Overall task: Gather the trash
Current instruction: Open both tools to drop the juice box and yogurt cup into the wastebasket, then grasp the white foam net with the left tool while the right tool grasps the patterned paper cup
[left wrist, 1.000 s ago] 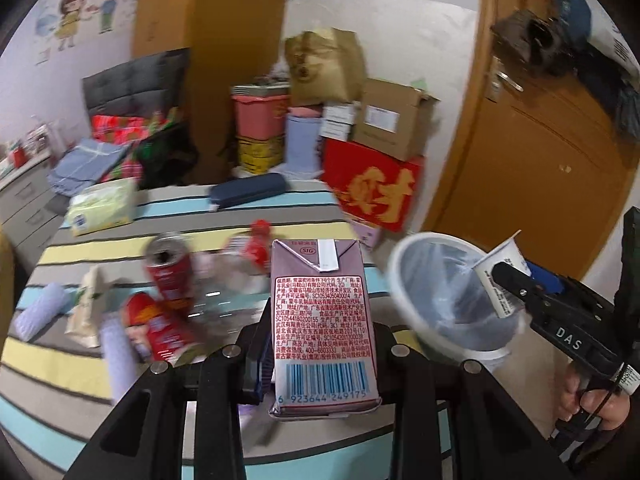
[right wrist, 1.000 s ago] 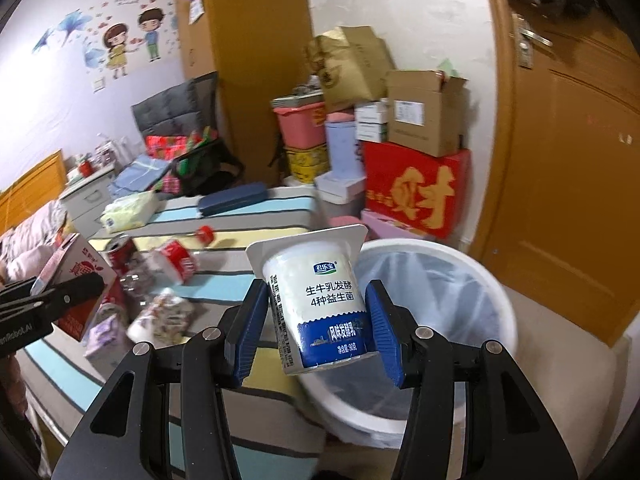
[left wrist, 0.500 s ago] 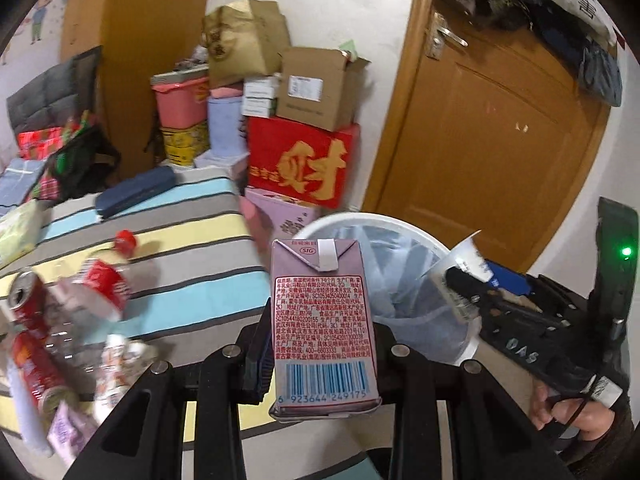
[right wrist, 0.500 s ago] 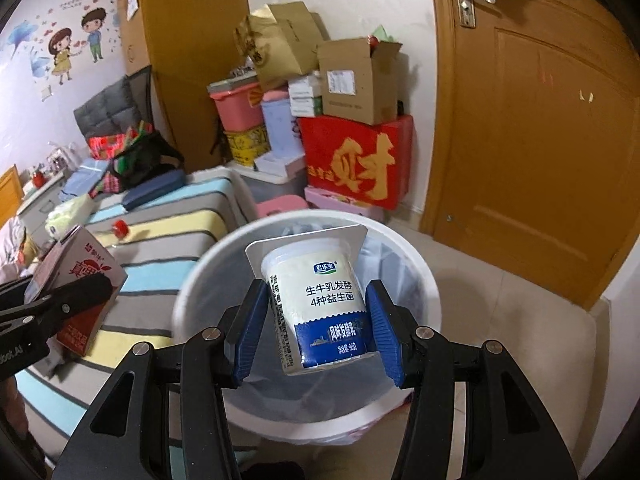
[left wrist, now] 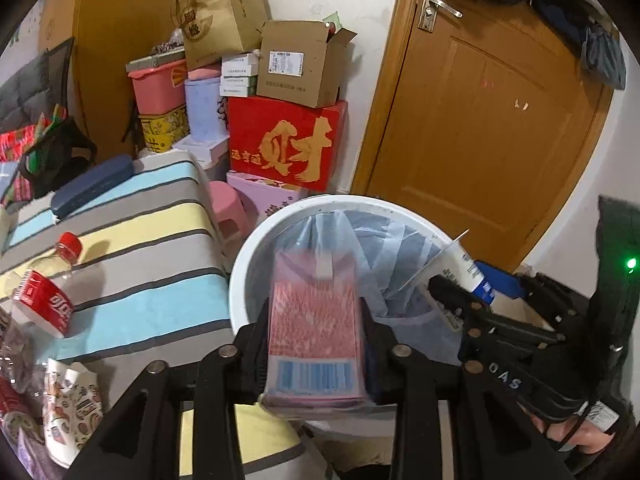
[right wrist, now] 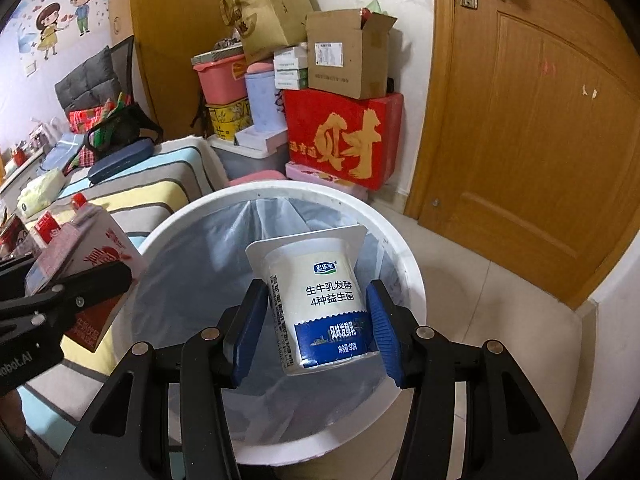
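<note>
Right wrist view, item one: your right gripper (right wrist: pixel 316 316) has its blue pads (right wrist: pixel 382 326) spread a little wider than the yogurt cup (right wrist: pixel 320 300) — the right pad shows a gap, so the cup looks only loosely held, perhaps already slipping. It hangs tilted over the middle of the bin (right wrist: pixel 404 264), above the plastic liner (right wrist: pixel 256 232).

Item two: your left gripper (left wrist: pixel 316 344) carries a pink drink carton (left wrist: pixel 314 320), blurred; whether the fingers clamp it or have just let go, you cannot tell. It sits over the bin's near-left rim.

Risks — the carton, so close to the rim, may strike it and tip outside onto the striped cloth (left wrist: pixel 152 264) left of the bin. The two grippers crowd one opening and could knock together. A falling cup may drag the loose liner down.
</note>
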Demonstrator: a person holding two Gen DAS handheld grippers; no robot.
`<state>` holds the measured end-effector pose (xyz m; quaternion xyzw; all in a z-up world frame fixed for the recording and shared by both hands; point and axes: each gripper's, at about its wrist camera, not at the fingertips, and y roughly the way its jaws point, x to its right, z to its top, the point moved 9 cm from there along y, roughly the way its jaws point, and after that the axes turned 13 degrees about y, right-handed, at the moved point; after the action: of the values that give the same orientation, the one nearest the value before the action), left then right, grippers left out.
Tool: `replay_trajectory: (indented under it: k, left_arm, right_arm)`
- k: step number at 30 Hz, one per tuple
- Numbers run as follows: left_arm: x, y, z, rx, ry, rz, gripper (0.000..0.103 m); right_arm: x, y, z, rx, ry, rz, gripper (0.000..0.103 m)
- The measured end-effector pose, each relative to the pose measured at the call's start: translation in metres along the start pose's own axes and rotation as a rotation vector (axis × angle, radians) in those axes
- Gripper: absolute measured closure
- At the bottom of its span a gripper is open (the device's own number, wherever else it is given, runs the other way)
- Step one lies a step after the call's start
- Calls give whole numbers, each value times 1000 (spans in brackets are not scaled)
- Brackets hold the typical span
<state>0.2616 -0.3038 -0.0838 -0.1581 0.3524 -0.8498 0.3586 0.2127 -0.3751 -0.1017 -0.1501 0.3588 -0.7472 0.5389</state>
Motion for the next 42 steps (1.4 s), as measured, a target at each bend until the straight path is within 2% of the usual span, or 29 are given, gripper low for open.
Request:
replay_trajectory:
  k: [1,2,4,7,12,16,29,36,42]
  left_arm:
    - [0,1,1,-2,-3,-3,47]
    - [-1,2,1,-3,-3,-2,41]
    - [-2,2,2,3,2,5,41]
    - [-4,-1,2,4,-8,5,41]
    - [-5,-15,3,25,1,24,41]
    - [-10,-32,0,47,14,70,41]
    - [-37,-97,-20,117,-56,113,41]
    - [-58,-137,-36,163,-84,168,41]
    - [-84,-165,-64,172,-129,222,41]
  right_arm:
    - [1,0,-1,0,5,0,50]
    - [2,0,-1,-1,8,3,50]
    - [2,0,-2,2,11,5,49]
    - [0,-3,-1,14,6,9,42]
    - [-5,-10,3,40,-2,12,42]
    - [-9,-21,8,71,6,29,42]
    - [-41,-59,11,171,-33,69,42]
    - [-64,-79,7,219,-56,109,42]
    - [-85,-84,0,220,-64,154,42]
